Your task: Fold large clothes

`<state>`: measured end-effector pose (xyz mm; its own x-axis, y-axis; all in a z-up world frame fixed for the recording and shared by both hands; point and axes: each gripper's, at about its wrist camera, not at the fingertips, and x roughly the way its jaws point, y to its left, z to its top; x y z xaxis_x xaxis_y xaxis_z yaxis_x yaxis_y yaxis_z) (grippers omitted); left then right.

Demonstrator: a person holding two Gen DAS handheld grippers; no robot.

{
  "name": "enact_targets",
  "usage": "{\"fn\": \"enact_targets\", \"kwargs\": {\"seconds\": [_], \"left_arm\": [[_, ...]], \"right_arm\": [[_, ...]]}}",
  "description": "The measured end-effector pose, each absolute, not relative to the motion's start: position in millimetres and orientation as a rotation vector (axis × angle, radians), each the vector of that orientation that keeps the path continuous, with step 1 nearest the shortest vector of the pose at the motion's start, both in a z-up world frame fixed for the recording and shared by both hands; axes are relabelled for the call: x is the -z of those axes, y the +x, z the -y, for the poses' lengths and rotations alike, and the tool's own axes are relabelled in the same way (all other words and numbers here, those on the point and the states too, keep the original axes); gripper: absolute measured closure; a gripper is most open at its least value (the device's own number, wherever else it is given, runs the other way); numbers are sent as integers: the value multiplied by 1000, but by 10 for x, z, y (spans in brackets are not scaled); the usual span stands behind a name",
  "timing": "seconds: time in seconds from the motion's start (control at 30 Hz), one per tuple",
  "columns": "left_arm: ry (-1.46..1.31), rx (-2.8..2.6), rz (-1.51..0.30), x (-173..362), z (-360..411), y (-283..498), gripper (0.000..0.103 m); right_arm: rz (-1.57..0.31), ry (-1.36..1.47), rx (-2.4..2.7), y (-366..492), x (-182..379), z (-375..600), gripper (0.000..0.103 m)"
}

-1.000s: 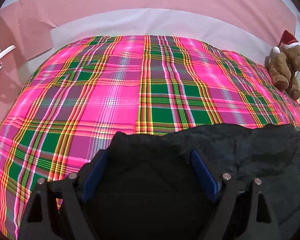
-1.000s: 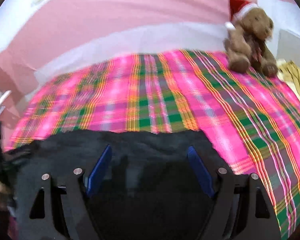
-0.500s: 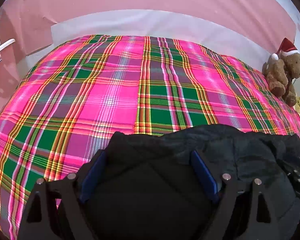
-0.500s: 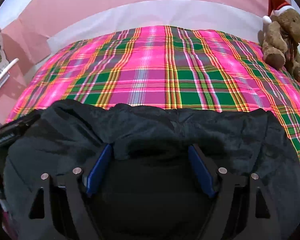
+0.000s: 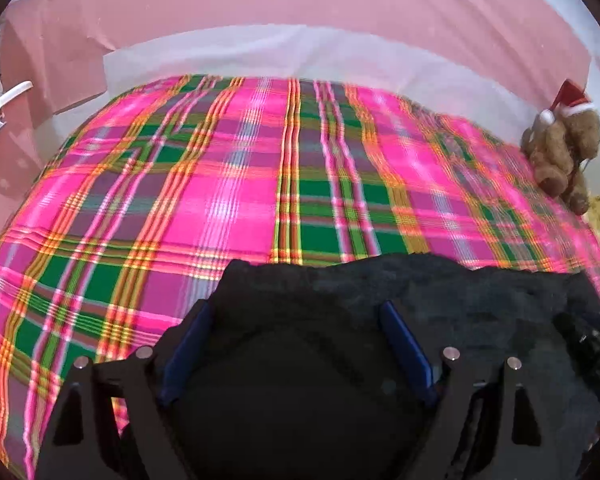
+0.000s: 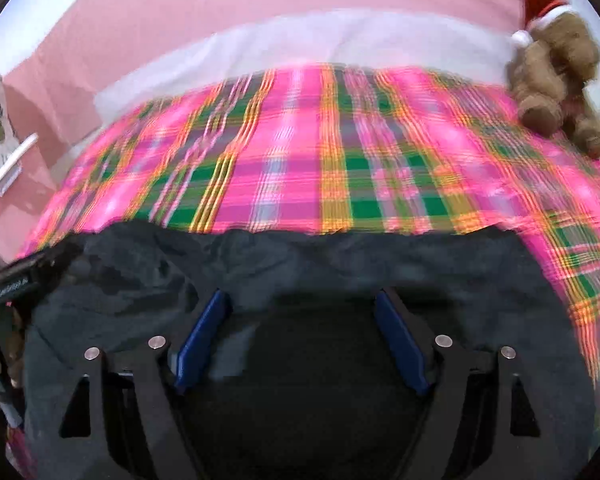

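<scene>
Since a second earlier, the right gripper [image 6: 302, 336] sank toward the dark garment [image 6: 340, 264] on the bed [image 6: 284, 184]; both it and the left gripper [image 5: 296, 344] stood wide, gripping nothing I could see, and the folding looked hardly begun.

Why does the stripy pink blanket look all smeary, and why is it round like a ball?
Right wrist view: the plaid blanket and teddy bear are smeared by motion blur. Left wrist view: the blanket's middle looks sharper, with blur toward the bear. Both views: the fisheye lens bulges the flat bed into a dome with dark corners; the dark garment shows little detail.
</scene>
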<state>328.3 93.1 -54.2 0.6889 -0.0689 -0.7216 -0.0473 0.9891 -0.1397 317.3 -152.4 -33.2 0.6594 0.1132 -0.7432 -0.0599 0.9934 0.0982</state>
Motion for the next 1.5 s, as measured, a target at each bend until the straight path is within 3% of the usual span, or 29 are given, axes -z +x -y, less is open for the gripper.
{"fn": "enact_targets", "kwargs": {"seconds": [0.17,0.23,0.27,0.33,0.7,0.87,1.07,1.5], "left_arm": [[-139,69,-733,194,-909,3075,43],[-96,72,-751,253,-835,3131,57],[-80,70,-782,351,-797,3191,64],[-91,78,-839,564,-789,3294,69],[-66,55,-852,773,-648,3465,73],[-159,85,-839,540,-786,3339,74],[-266,152,-741,157,-860,2947,74],[-181,221,-789,501,-502,2958,73]], "right_arm": [[-807,85,18,2989,69,2077,26],[-874,84,91,3045,222,2308,38],[-908,101,104,3073,333,2413,40],[-940,149,86,3106,485,2514,40],[-971,122,114,3321,787,2485,41],[-910,208,100,3121,489,2601,50],[-764,206,44,2634,31,2484,50],[-872,141,49,2711,532,2445,50]]}}
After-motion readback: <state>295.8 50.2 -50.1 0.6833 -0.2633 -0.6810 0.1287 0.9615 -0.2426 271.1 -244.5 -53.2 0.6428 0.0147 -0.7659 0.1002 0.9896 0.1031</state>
